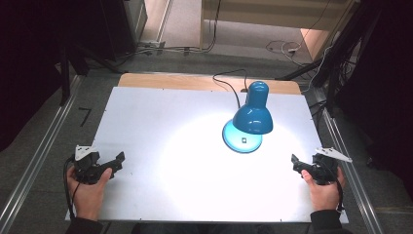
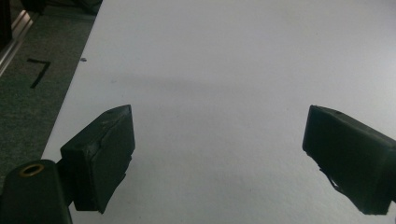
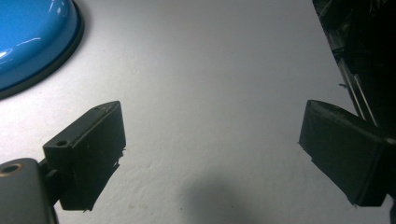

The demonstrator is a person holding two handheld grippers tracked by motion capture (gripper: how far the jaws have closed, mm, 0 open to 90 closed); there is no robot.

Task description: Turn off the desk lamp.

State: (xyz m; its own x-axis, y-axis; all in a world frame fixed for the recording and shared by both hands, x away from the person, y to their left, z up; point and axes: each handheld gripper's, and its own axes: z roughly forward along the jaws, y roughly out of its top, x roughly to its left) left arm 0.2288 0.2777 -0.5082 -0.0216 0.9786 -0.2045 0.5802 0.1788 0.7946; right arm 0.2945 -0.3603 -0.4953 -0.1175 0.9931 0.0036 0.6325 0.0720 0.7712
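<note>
Left gripper [image 1: 113, 162] rests at the table's [image 1: 160, 126] left edge, jaws wide apart, holding nothing; blue lamp [image 1: 251, 114] stands right of centre, lit; right gripper [image 1: 298, 163] at the right edge, jaws likewise wide, empty.

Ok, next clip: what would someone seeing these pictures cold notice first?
The blue desk lamp stands out, right of centre toward the far side of the white table, switched on and throwing a bright pool of light onto the surface in front of it. Next come the two hands at the near corners, the left gripper and the right gripper, both with jaws wide apart and holding nothing.
</note>
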